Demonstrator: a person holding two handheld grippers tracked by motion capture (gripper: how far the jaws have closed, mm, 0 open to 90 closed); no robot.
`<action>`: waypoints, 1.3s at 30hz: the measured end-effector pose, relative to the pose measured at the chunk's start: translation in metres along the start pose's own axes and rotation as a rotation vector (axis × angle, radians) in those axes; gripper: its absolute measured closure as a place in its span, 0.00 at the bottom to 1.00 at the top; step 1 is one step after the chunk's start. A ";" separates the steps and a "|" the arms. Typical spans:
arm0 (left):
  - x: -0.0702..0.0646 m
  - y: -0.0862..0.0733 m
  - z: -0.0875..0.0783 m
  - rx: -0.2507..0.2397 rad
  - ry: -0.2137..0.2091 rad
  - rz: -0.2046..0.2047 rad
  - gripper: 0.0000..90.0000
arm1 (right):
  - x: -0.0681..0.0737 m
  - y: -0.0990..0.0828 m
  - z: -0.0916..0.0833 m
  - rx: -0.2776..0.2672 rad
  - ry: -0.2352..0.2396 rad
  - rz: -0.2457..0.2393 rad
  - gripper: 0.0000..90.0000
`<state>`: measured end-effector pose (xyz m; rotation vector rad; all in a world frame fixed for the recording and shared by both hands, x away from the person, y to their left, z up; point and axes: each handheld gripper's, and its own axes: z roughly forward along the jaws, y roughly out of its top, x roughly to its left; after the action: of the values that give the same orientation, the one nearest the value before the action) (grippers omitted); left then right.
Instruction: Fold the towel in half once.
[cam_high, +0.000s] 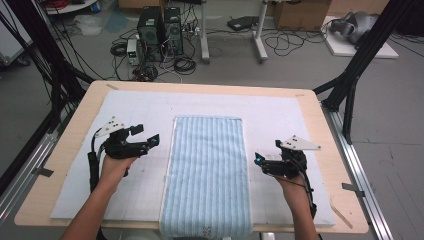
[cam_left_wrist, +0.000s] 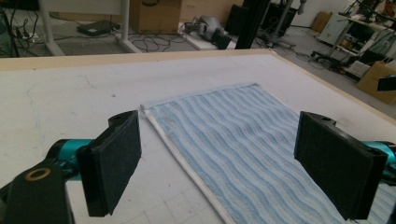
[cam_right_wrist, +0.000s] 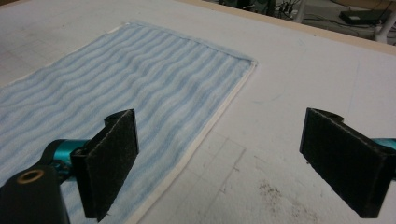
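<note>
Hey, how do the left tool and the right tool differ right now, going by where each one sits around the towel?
The left tool sits by the towel's left edge, farther up the table; the right tool sits by its right edge, nearer the person. In its own view the left tool's jaws straddle the towel's left hem and far corner; the right tool's jaws frame the right hem. Both are open, empty and off the cloth.

My table (cam_high: 320, 125) has a pale wooden edge, and a white gridded mat (cam_high: 135, 105) covers most of its top. Beyond the far edge two black computer towers (cam_high: 161, 32) stand on the grey floor among tangled cables (cam_high: 285, 42). A cardboard box (cam_high: 300, 15) sits behind white table legs (cam_high: 260, 30). Black frame struts (cam_high: 360, 60) rise at my right.
</note>
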<state>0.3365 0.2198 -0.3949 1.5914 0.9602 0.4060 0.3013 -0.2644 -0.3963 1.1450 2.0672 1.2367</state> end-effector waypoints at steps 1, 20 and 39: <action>0.001 0.000 0.001 0.004 -0.002 -0.001 0.17 | 0.000 0.002 0.002 0.000 0.003 0.000 0.12; 0.016 0.010 0.031 0.067 0.035 -0.010 0.17 | -0.002 0.022 0.026 0.016 0.003 0.031 0.12; 0.028 -0.011 0.102 0.232 0.095 -0.084 0.28 | -0.009 0.020 0.044 0.078 -0.026 0.039 0.12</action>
<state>0.4220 0.1752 -0.4392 1.7456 1.1769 0.3223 0.3465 -0.2458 -0.4003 1.2353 2.0994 1.1625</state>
